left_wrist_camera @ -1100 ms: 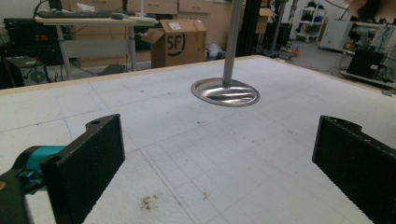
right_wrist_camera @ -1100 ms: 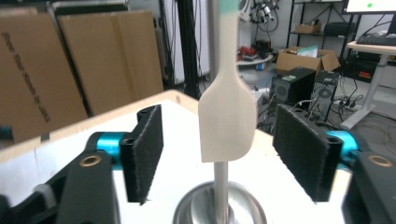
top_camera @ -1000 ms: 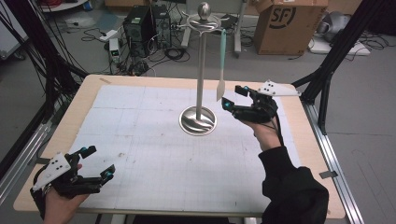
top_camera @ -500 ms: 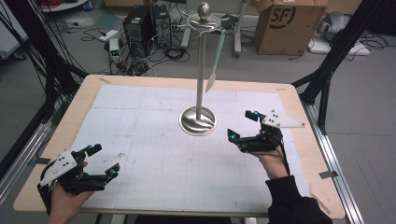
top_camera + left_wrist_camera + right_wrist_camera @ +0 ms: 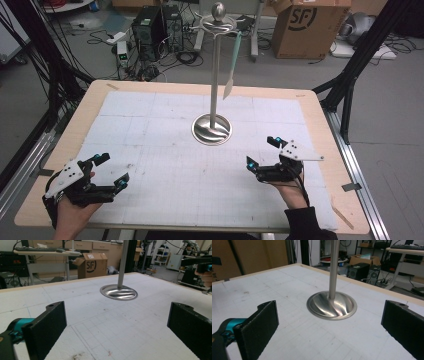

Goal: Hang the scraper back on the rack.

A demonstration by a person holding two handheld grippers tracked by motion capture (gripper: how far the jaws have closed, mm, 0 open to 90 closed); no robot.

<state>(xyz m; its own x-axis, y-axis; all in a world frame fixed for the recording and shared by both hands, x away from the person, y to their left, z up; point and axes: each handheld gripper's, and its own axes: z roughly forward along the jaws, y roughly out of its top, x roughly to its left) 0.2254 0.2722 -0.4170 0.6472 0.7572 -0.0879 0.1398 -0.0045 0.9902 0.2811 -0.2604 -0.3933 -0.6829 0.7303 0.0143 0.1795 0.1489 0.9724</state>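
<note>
A polished metal stand [image 5: 215, 75] rises from the middle of the counter [image 5: 310, 107], its round dished base [image 5: 212, 129] sitting on the white gridded mat [image 5: 165, 145]. From the hook ring at the stand's top a pale green spatula [image 5: 233, 62] hangs on the right side of the pole, its blade clear of the base and free of either tool.

The right tool [image 5: 263, 153] sits low over the mat, in front of the base and to its right, well apart from the spatula. Its jaws have just been opening and stand wide, with nothing between them; in the right gripper view they frame the base [image 5: 331, 305]. The left tool [image 5: 111, 170] rests in front of the base and far to its left, jaws spread and empty, near the counter's front edge.
</note>
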